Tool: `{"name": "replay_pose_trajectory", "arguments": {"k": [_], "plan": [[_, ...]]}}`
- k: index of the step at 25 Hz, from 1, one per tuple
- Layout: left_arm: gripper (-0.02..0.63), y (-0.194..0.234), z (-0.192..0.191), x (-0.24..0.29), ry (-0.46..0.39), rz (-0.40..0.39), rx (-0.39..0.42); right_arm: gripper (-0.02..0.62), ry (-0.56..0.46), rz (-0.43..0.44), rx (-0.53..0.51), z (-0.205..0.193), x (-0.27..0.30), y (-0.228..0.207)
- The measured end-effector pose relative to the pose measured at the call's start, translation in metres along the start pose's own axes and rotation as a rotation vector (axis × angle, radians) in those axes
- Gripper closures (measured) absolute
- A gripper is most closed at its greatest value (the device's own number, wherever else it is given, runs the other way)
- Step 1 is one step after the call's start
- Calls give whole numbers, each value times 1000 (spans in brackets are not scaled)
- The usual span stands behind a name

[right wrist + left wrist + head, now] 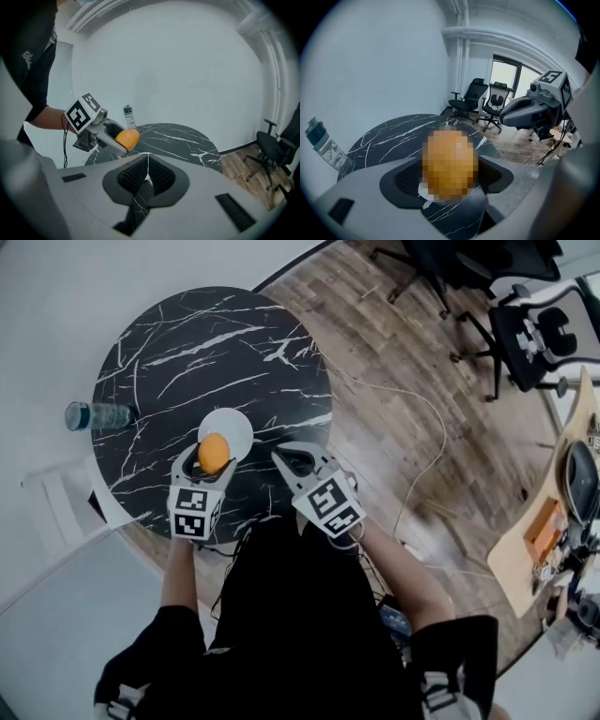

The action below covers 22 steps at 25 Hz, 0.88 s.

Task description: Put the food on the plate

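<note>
A round orange food point(214, 456) is held above the near edge of a small white plate point(234, 426) on the black marble table point(187, 343). My left gripper point(213, 446) is shut on that orange food point(450, 164), and a sliver of the plate point(423, 191) shows under it. My right gripper point(298, 463) hovers just right of the plate, shut with nothing in it, its pads meeting point(146, 169). The right gripper view shows the left gripper point(101, 131) with the orange food point(127, 138). The left gripper view shows the right gripper point(529, 110).
A water bottle point(94, 415) stands at the table's left edge. Black office chairs point(525, 324) are at the far right on the wood floor. A pale cable point(422, 456) runs across the floor. A cluttered wooden desk point(553, 521) sits at right.
</note>
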<state>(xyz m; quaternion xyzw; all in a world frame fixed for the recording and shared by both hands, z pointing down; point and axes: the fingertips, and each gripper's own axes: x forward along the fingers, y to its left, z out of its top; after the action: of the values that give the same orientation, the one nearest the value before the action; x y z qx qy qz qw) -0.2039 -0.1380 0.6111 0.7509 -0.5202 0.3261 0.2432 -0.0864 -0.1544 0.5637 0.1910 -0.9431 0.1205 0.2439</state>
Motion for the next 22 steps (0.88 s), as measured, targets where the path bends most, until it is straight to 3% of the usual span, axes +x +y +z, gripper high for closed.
{"name": "replay_pose_trajectory", "arguments": {"k": [6, 14, 22], "plan": [[264, 10, -14, 21, 95, -23, 46, 598, 29, -44, 38, -10, 5, -8], [264, 19, -10, 43, 142, -18, 252, 598, 28, -75, 76, -13, 16, -15], [264, 21, -31, 61, 235, -49, 436, 598, 38, -103, 114, -22, 26, -12]]}}
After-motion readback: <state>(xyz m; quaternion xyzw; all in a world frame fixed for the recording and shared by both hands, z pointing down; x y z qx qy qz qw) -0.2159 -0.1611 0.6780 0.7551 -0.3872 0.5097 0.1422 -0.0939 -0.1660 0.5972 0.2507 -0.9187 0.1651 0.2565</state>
